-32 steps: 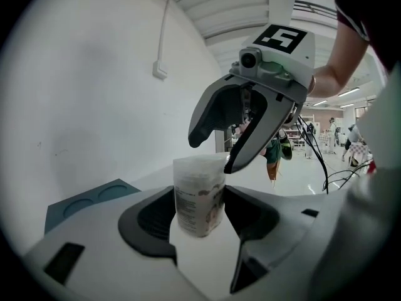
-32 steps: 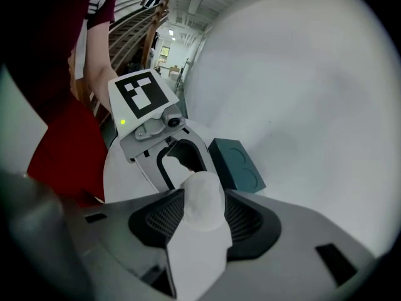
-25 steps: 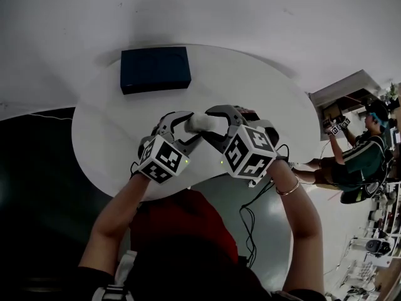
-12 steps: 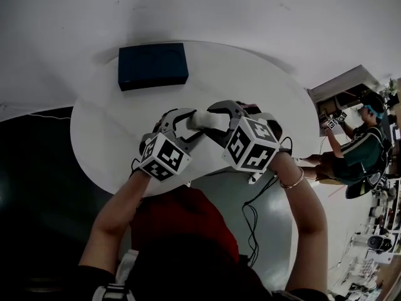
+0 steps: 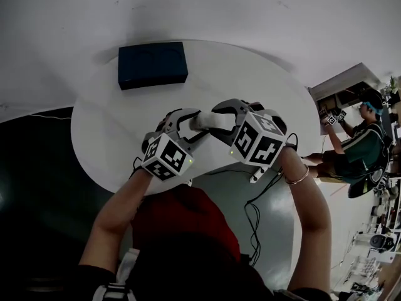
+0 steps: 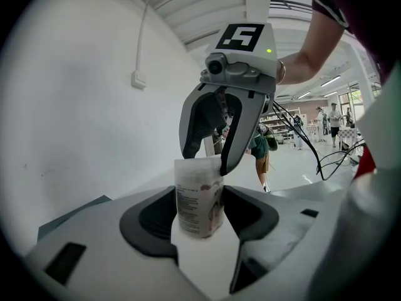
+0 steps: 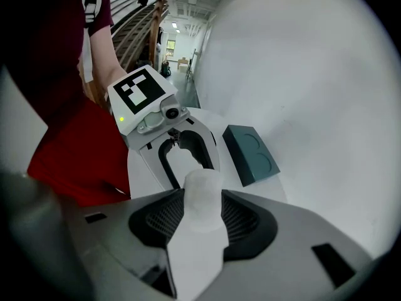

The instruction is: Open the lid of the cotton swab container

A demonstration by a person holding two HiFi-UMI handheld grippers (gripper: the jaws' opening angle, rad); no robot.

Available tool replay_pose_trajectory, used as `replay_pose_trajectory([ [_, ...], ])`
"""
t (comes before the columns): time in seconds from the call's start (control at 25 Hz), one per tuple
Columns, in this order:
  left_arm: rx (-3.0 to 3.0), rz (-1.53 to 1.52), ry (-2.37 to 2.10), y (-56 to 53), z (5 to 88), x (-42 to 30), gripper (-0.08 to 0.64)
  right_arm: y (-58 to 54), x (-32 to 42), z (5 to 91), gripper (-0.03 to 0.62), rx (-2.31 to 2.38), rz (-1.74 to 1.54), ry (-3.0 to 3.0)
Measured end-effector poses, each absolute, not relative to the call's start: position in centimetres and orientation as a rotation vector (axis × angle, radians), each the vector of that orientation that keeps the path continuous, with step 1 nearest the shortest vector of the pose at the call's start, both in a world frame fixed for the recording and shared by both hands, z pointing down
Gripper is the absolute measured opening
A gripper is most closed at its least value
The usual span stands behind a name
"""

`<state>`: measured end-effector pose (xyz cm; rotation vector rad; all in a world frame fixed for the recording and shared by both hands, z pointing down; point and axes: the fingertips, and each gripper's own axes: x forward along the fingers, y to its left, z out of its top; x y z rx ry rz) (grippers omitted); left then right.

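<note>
container: cotton swab container (image 5: 204, 121) held off the round white tabletop (image 5: 119, 130), slung between both tools, in front of the person's chest
left tool: left tool (image 6: 200, 217) clamped on the labelled body, pads either side of the printed wrap, narrow gap filled by the tub
right tool: right tool (image 7: 203, 223) clamped on the opposite end, on the frosted lid (image 7: 203, 190); jaws narrow, nothing else in them
handling: looks like thin light plastic, small round tub; smooth wall, so probably slippery under a twist; likely flexes if squeezed hard, and a squashed rim could bind the lid
where to grip: body mid-height on the label, lid on its side wall near the rim, not across the top
step: judging by the two-ended hold, it's set up to pull or twist the lid off; can't see a gap at the seam
risk: lid pops free suddenly, swabs spill
other: dark blue box (image 5: 153, 66) at the far edge of the tabletop, well apart
</note>
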<state>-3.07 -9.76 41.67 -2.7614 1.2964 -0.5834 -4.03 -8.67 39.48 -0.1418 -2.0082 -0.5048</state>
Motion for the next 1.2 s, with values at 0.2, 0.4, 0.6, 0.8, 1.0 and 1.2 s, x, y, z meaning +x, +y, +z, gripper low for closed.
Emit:
replay_pose_trajectory([
  [0.2, -2.738, -0.639, 1.271, -9.8, 42.2, -2.9, 0.247, -8.7, -3.6, 39.6, 0.192, -0.172, -0.445, -2.020],
  [0.4, -2.753, -0.619, 1.270, -10.1, 42.2, -2.9, 0.247, -9.0, -3.5, 39.5, 0.192, -0.180, -0.437, -2.016],
  [0.6, -2.759, -0.613, 1.287, -10.5, 42.4, -3.0, 0.247, -9.4, -3.8, 39.4, 0.193, -0.181, -0.485, -2.020],
  [0.8, -2.795, -0.583, 1.337, -10.9, 43.0, -3.5, 0.245, -10.6, -3.9, 38.3, 0.190, -0.098, -0.538, -2.069],
  [1.0, -2.817, -0.590, 1.341, -11.5, 43.6, -3.2, 0.244, -12.0, -3.6, 38.0, 0.190, -0.040, -0.545, -2.081],
  [1.2, -2.867, -0.531, 1.409, -12.7, 44.2, -3.9, 0.244, -13.2, -3.3, 38.2, 0.190, 0.006, -0.516, -2.111],
])
